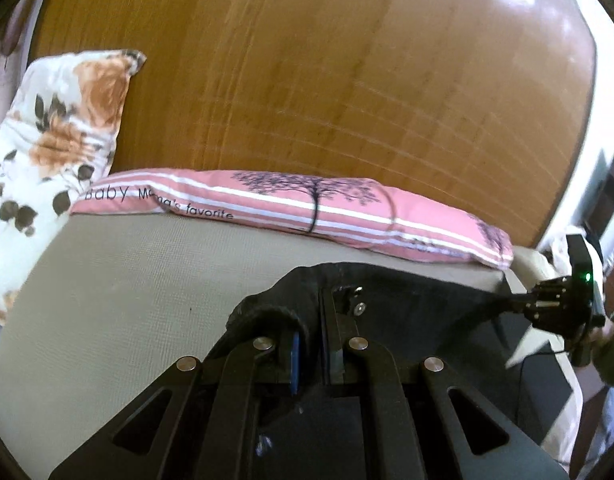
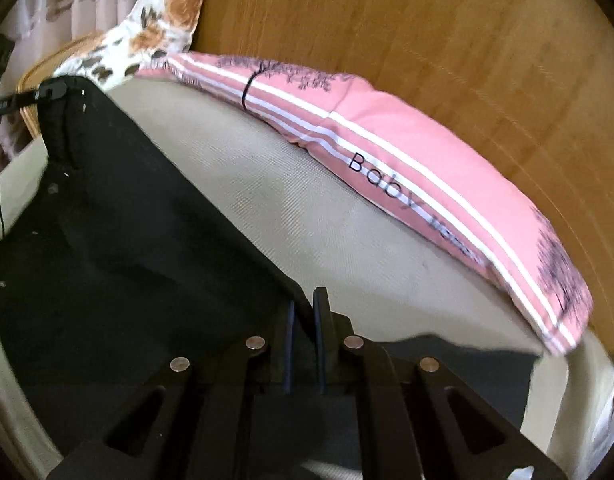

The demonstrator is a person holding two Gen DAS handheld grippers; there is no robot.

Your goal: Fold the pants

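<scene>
1. Left wrist view first: my left tongs (image 1: 321,320) are pressed together on the thick waistband edge of the black pants (image 1: 427,312), with a bunched roll of the fabric humped up just beside the left pad.
2. Right wrist view: my right tongs (image 2: 305,336) are clamped too, pinching a thin edge of the pants (image 2: 119,240), and the cloth runs taut and flat from there away toward the far corner.
3. From the left view I can see the right tongs (image 1: 515,306) at the far right, biting the other end of that stretched edge, so the garment hangs between my two grips.
4. The pants sit low over the beige bed (image 1: 119,272), partly draped on it, well short of the pink striped pillow (image 1: 291,204) along the wooden headboard (image 1: 307,80) and the floral pillow (image 1: 55,128).
5. Handling call: soft, light, limp cloth, no stiffness at all. It will sag wherever I slack off, so I judge the waistband corners the best hold, since that seam is thick and grippy.
6. Risk as I see it: the thin edge in my right tongs could slip out under tension.
</scene>
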